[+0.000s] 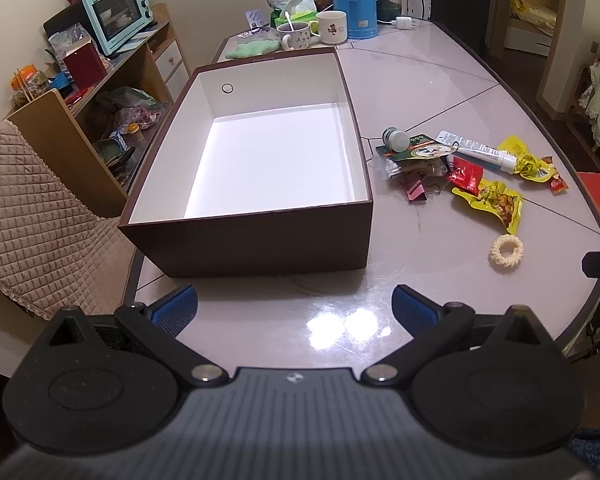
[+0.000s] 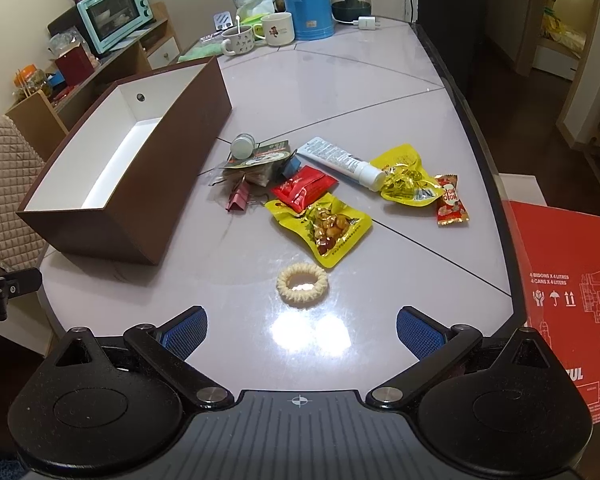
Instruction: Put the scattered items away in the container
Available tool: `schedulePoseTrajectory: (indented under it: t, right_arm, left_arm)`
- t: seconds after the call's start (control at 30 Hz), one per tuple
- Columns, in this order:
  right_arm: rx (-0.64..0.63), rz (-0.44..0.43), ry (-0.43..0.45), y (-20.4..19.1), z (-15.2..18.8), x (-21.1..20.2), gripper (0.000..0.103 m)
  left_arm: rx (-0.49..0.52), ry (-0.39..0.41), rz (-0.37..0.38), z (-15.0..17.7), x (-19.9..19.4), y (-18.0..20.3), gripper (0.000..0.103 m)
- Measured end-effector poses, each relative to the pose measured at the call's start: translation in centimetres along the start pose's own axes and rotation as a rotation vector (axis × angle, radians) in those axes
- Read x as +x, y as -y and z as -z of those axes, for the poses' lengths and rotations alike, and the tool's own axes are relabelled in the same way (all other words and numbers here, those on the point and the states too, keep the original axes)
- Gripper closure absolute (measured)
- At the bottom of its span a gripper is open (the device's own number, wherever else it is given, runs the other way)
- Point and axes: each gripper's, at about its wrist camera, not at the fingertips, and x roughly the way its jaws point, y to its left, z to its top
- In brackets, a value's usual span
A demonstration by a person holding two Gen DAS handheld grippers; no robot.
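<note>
On the table (image 2: 380,80), the box (image 2: 148,184) stands left of the scattered items (image 2: 324,192), apart from them.

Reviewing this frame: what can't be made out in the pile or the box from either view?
- Bundle under the green card: covered, contents unclear in both views.
- White tube print: too small to read.
- Brown box floor: right wrist view shows only a strip, near wall hides the rest.
- Red carton: cut off by right edge.
</note>
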Motion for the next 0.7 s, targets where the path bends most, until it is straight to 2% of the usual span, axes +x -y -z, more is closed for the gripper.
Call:
schedulePoseTrajectory:
  t: [0.7]
  right_arm:
    - [0.002, -0.001, -0.006, 0.4, -1.4, 1.1, 0.0]
  left_arm:
    - [-0.007, -0.018, 0.006, -1.0, 1.5, 0.1, 0.001]
